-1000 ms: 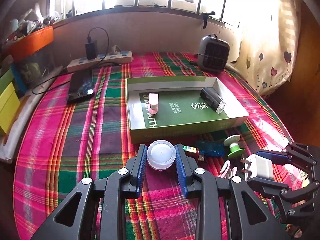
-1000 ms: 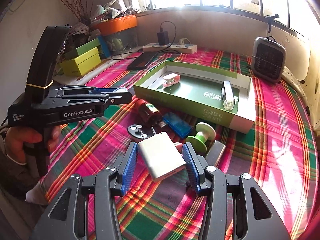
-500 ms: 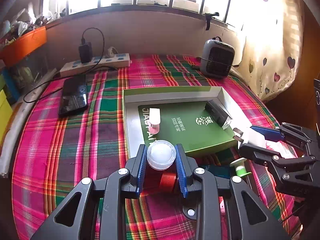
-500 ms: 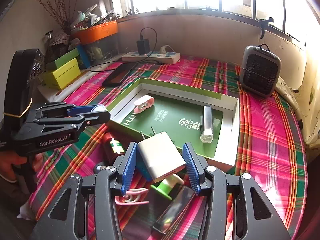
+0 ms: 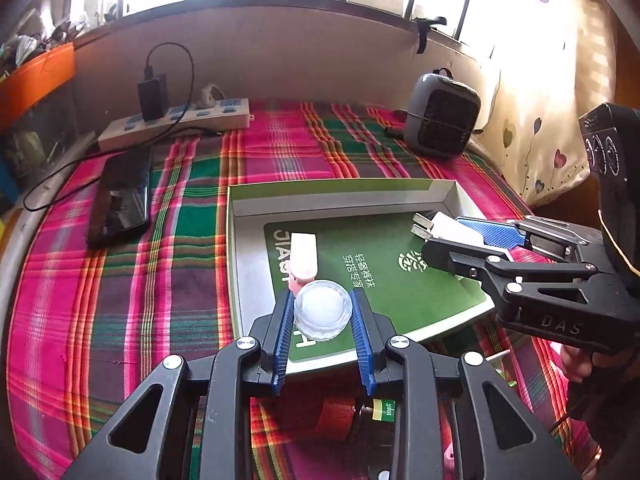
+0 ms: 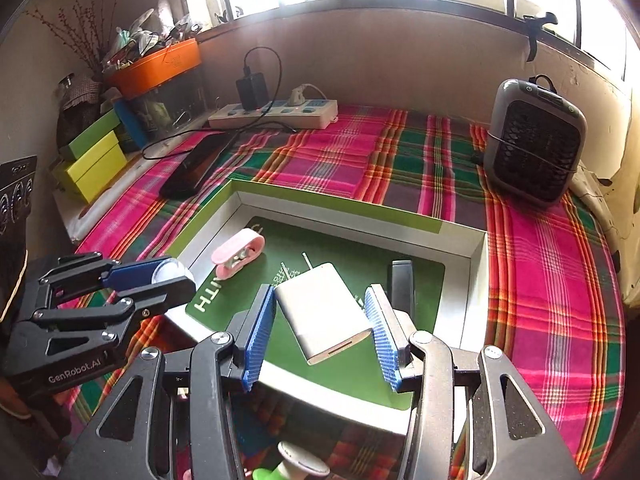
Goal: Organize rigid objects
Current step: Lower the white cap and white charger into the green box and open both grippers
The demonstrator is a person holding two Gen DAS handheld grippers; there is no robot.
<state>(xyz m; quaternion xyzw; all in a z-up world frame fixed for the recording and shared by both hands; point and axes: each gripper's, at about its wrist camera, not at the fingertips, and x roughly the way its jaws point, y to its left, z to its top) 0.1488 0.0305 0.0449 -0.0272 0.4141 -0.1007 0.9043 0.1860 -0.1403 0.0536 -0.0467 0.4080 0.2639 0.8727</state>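
Observation:
My left gripper (image 5: 322, 322) is shut on a small round clear jar (image 5: 322, 314) and holds it above the near left part of the green box tray (image 5: 340, 192). My right gripper (image 6: 320, 334) is shut on a white charger plug (image 6: 324, 312), prongs pointing forward, above the tray (image 6: 332, 204). The plug also shows in the left wrist view (image 5: 448, 228), and the jar in the right wrist view (image 6: 168, 270). A pink clip (image 6: 238, 252) and a black stapler-like object (image 6: 402, 280) lie in the tray.
A red-capped bottle (image 5: 348, 416) and a green-and-white spool (image 6: 292, 464) lie on the plaid cloth in front of the tray. A phone (image 5: 120, 196), a power strip (image 5: 176, 120) and a grey fan heater (image 6: 534, 140) stand behind it. Boxes (image 6: 94, 160) line the left edge.
Both grippers have lifted their objects off the cloth and moved forward over the tray. The loose items in front of the tray now lie under and behind the grippers.

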